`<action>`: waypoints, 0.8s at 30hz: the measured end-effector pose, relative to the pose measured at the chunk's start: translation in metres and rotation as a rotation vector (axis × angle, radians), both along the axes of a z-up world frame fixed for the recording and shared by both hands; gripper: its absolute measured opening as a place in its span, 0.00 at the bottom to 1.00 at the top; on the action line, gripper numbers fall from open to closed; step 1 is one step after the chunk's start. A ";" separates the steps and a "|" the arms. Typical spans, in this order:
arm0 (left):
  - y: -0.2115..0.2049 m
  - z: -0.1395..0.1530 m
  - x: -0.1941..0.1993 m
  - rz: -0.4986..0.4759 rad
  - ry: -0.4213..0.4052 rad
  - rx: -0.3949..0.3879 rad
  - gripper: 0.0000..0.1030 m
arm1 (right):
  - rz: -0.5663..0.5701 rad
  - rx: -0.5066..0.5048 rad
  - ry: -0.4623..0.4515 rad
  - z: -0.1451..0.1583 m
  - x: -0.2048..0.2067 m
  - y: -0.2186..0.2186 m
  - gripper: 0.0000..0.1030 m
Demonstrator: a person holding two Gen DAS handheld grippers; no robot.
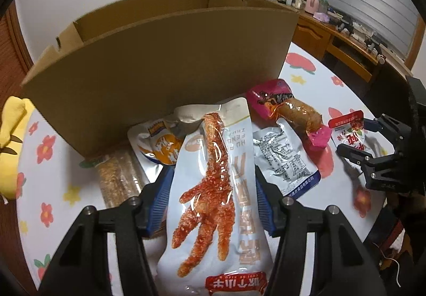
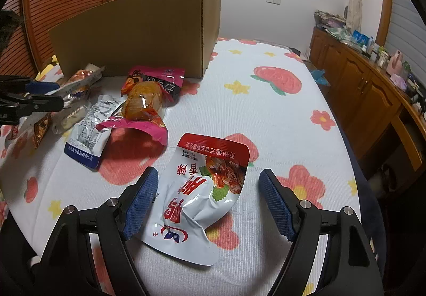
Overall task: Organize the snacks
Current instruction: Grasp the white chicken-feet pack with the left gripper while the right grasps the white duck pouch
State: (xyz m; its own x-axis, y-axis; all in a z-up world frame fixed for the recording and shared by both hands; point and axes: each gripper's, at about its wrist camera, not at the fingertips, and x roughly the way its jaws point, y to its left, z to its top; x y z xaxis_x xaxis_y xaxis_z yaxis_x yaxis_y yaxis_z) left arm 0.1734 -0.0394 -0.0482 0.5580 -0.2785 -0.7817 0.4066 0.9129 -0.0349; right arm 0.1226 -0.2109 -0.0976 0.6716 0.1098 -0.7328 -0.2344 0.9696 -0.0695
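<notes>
You can't see into the cardboard box (image 1: 159, 56): its near wall hides the inside. The chicken-foot packet (image 1: 213, 189) runs off the bottom edge of your left wrist view and covers much of the orange-print pouch (image 1: 159, 147) behind it. Your left gripper's blue pads (image 1: 159, 203) are largely hidden behind that packet. The bottles on the wooden sideboard (image 2: 372, 94) are too small to identify.
</notes>
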 end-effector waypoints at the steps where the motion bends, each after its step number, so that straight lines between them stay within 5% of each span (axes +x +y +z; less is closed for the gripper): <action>1: 0.001 0.002 -0.004 0.001 -0.009 -0.005 0.56 | 0.000 0.000 0.000 0.000 0.000 0.000 0.78; 16: 0.011 0.019 -0.019 0.006 -0.047 -0.049 0.56 | 0.010 0.007 0.025 0.000 0.003 -0.002 0.77; 21: 0.013 0.023 -0.022 -0.001 -0.062 -0.049 0.56 | 0.052 -0.001 0.032 0.003 -0.002 0.004 0.46; 24: 0.015 0.023 -0.023 0.002 -0.062 -0.059 0.56 | 0.064 0.003 0.038 0.004 -0.003 0.005 0.41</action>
State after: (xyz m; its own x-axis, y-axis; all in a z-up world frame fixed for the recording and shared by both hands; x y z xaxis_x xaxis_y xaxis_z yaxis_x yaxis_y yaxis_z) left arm 0.1503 -0.0240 -0.0251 0.6053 -0.3221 -0.7279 0.4083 0.9106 -0.0635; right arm 0.1192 -0.2061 -0.0937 0.6348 0.1536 -0.7573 -0.2983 0.9528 -0.0569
